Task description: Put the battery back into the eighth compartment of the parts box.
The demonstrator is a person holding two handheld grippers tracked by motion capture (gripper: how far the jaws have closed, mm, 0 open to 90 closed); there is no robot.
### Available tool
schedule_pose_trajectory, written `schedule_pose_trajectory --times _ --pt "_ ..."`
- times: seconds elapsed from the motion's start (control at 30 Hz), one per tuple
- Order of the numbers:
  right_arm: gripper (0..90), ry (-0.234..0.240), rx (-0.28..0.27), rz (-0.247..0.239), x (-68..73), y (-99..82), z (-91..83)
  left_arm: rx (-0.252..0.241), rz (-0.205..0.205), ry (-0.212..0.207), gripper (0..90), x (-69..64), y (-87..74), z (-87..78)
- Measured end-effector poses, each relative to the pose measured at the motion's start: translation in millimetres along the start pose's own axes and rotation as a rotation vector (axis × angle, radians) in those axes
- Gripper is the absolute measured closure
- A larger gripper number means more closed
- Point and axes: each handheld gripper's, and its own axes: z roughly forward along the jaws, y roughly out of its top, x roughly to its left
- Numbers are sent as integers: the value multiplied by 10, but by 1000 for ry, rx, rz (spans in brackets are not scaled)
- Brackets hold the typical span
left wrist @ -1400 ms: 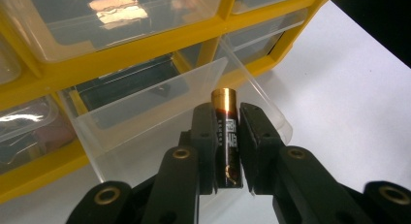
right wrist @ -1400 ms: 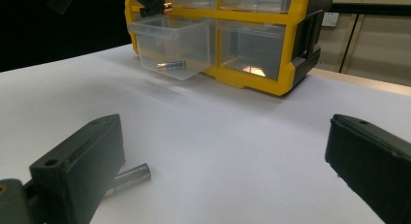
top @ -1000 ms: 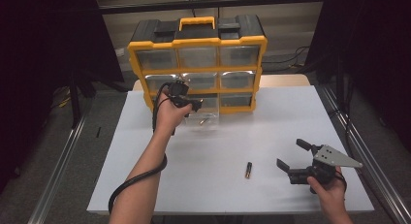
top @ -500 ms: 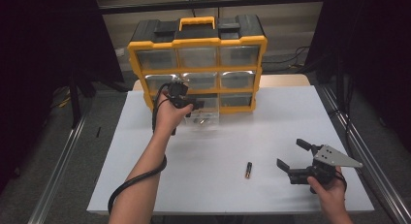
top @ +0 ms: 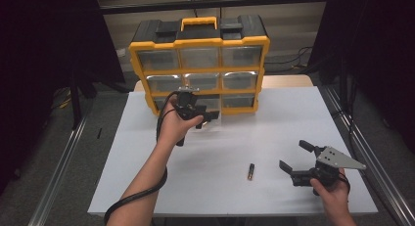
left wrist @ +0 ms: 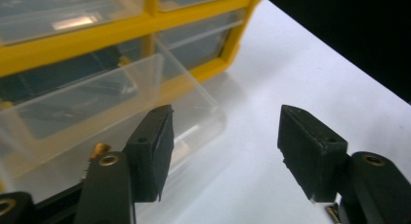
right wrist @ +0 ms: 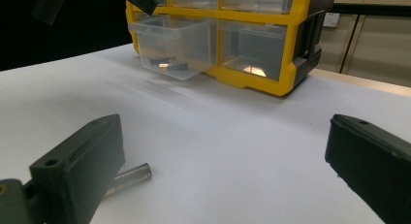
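Note:
A yellow organizer (top: 198, 69) with clear drawers stands at the back of the white table (top: 147, 177). Its bottom middle drawer (left wrist: 97, 103) (right wrist: 169, 37) is pulled out, with a dark battery-like item (right wrist: 167, 65) lying inside. My left gripper (top: 206, 119) (left wrist: 225, 151) hovers just in front of that drawer. Its jaws have just been opening and now stand open, with only bare table between them and the drawer's corner off to their left. A loose battery (top: 250, 171) (right wrist: 131, 175) lies on the table near the front. My right gripper (top: 293, 155) (right wrist: 228, 156) rests open to the right of it.
The left gripper's cable (top: 142, 194) loops along the forearm to the table's front edge. Metal rails (top: 58, 177) run along both sides of the table. A wooden surface (top: 288, 81) shows behind the table's right rear corner.
The left gripper has let go of the drawer front, opened its jaws and drawn back a little toward the near side. The right gripper has stayed still.

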Motion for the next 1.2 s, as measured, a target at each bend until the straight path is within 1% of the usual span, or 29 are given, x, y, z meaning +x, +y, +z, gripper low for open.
schedule_pose_trajectory --times 0.07,0.1,0.17,0.2,0.23,0.27,0.3,0.37,0.4,0.43,0.47,0.53,0.57,0.63,0.7,0.73,0.83,0.87,0.9,0.93,1.0,1.03,1.07,1.17,1.2 --pt "0 3 -2 0 -1 -1 2 -5 6 -15 351 -48 -28 8" --pt "0 3 -1 2 0 -1 1 3 15 -23 336 -73 -45 8" --pt "0 0 -2 0 0 0 3 -2 29 -45 300 -135 -88 26" --pt "0 0 -1 0 1 0 3 7 46 -49 292 -175 -116 36" --pt "0 2 0 1 3 -1 4 9 51 -58 283 -207 -141 47" --pt "0 2 2 -1 3 0 3 20 66 -67 275 -246 -171 57" --pt "0 0 2 -2 4 0 3 16 68 -79 271 -274 -192 69" --pt "0 2 2 -2 5 -1 5 21 91 -94 263 -326 -237 88" --pt "0 2 1 -1 6 -1 5 16 91 -101 254 -359 -261 100" --pt "0 3 1 0 8 -1 6 17 106 -112 246 -391 -288 107" --pt "0 3 1 0 8 -1 6 25 111 -122 244 -416 -306 106" --pt "0 4 1 0 7 -1 6 20 113 -127 231 -432 -324 114" --pt "0 5 2 0 8 -2 7 27 121 -130 218 -481 -374 131" --pt "0 5 3 0 10 -2 8 29 121 -139 204 -514 -421 146" --pt "0 4 5 -1 14 -1 7 33 131 -147 193 -541 -464 159" --pt "0 4 3 0 14 -1 9 44 136 -145 187 -561 -493 164" --pt "0 5 5 2 15 -2 11 49 135 -155 178 -597 -571 197" --pt "0 7 3 2 16 -1 12 62 139 -156 175 -612 -592 199" --pt "0 7 3 3 20 0 12 53 136 -162 173 -625 -617 212" --pt "0 7 4 2 20 1 11 65 144 -160 171 -641 -639 218" --pt "0 7 3 -2 15 -1 14 64 146 -168 167 -668 -673 231" --pt "0 4 5 -3 14 -2 15 59 139 -177 166 -676 -684 236" --pt "0 4 5 -3 15 -2 15 66 146 -177 166 -687 -696 236" --pt "0 6 4 0 21 1 14 48 138 -187 163 -708 -729 247" --pt "0 6 3 1 20 0 15 51 136 -181 162 -718 -744 243"
